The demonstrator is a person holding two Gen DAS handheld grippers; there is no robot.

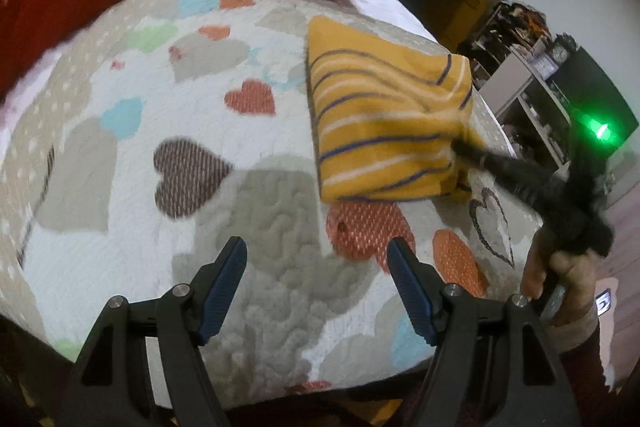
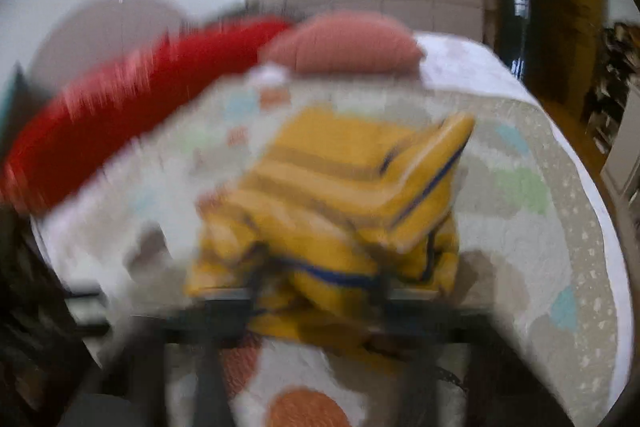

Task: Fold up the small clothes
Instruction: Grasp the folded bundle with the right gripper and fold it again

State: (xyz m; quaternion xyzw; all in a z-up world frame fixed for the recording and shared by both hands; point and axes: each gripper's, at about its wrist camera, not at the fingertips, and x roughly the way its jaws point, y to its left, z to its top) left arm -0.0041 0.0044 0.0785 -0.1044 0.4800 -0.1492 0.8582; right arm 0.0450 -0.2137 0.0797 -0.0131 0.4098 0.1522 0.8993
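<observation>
Two grippers work over the heart-patterned quilt [image 1: 248, 131]. The yellow striped garment [image 1: 384, 123], already folded into a thick packet, lies right of centre with its long axis running near to far. The right gripper [image 1: 460, 147] reaches in from the right and is clamped on the packet's near right corner. The left gripper [image 1: 316, 275] hangs spread and empty over bare quilt, near and left of the packet. Any next fold, judging by this, belongs to the right hand.
</observation>
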